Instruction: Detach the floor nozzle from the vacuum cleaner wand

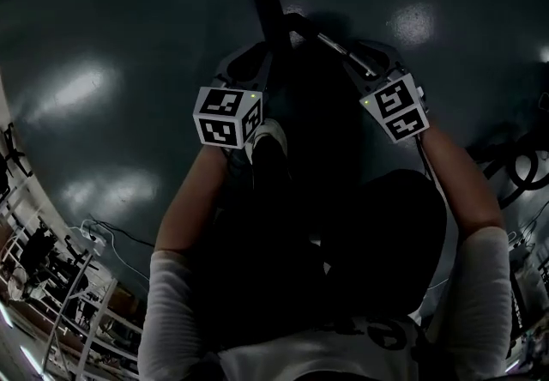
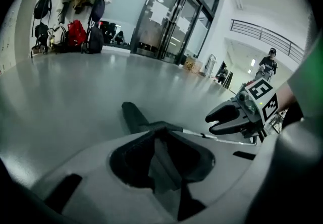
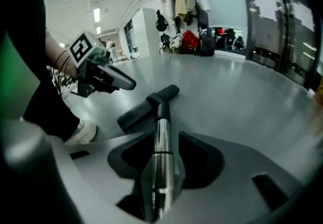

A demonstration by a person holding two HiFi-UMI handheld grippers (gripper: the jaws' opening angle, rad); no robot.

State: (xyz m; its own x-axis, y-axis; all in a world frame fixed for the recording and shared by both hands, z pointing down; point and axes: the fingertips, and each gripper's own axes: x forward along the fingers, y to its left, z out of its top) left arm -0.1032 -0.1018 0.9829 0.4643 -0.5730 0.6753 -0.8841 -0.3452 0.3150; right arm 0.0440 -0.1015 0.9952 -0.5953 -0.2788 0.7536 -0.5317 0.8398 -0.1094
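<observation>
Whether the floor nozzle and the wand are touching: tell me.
Touching. The right gripper view shows the wand running straight into the neck of the floor nozzle, no gap at the joint.

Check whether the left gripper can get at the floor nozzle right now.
Probably yes. The floor nozzle lies on the floor just ahead of the left gripper, and nothing stands between them. Its jaws are together, though, so they would likely need to open first.
</observation>
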